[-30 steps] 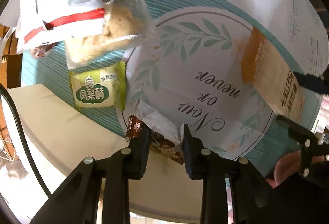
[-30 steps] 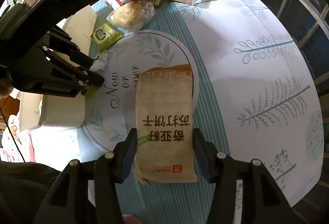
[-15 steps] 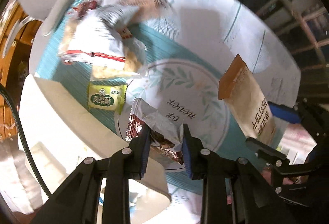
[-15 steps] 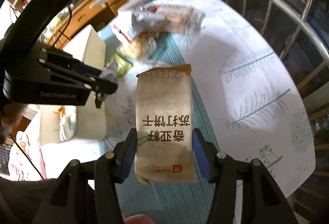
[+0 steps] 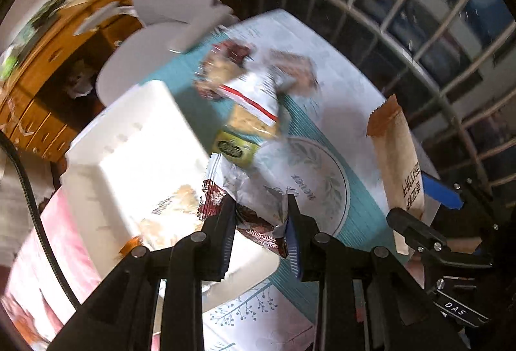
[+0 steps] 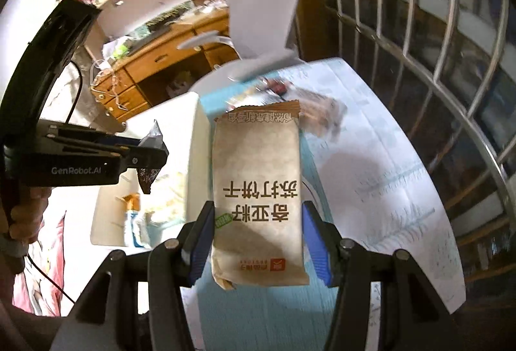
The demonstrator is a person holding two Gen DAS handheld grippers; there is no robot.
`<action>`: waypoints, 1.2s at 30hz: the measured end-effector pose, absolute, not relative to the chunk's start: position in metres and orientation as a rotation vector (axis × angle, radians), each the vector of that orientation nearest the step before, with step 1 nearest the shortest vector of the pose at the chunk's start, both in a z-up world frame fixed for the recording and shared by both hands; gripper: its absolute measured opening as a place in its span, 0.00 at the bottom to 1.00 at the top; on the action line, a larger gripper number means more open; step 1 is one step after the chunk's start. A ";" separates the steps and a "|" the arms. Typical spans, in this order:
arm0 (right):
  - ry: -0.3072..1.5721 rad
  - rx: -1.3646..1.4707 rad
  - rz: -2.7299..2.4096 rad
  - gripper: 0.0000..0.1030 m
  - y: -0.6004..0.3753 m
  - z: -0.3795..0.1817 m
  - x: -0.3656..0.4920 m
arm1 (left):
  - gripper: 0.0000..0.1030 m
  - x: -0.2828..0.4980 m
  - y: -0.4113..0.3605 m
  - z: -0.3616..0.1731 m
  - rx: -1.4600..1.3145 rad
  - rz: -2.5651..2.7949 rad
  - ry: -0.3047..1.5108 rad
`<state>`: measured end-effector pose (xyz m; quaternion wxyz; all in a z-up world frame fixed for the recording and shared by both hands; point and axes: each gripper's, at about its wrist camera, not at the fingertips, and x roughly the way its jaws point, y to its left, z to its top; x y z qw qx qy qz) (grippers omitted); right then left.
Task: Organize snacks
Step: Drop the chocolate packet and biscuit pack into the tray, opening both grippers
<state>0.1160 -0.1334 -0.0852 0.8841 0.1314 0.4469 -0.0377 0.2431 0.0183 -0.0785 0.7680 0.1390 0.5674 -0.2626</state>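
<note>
Carrying two snacks, we clamp the left gripper [image 5: 258,205] on a crinkly silver pack [image 5: 254,189] above the white bin [image 5: 129,138], the right gripper [image 6: 258,231] on a light, crushable cracker bag [image 6: 258,183], pinched low by its sides.

My right claw [image 6: 258,235] is clamped on the lower part of a tan paper-look cracker packet with dark brown characters [image 6: 258,189], held upright above the counter with the teal-and-white leaf-print cloth [image 6: 380,183]. Left of the packet sits a white rectangular plastic bin [image 6: 190,157] with a few wrapped snacks inside. Further left of the packet, my left claw [image 6: 151,157] pinches a small dark brown and silver wrapper [image 6: 150,170] over that bin. Beyond the packet's top edge lies a blurred heap of wrapped snacks [image 6: 309,112], with a white chair [image 6: 264,12] behind it.
</note>
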 end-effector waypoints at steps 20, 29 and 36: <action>0.886 0.271 0.161 0.52 -0.020 -0.069 0.163 | 0.29 0.213 0.192 -0.080 -0.030 -0.451 1.073; 0.978 0.310 0.167 0.56 -0.010 -0.091 0.173 | 0.63 0.208 0.204 -0.096 -0.098 -0.437 1.097; 0.986 0.340 0.117 0.59 -0.024 -0.088 0.157 | 0.71 0.185 0.191 -0.115 -0.122 -0.455 1.155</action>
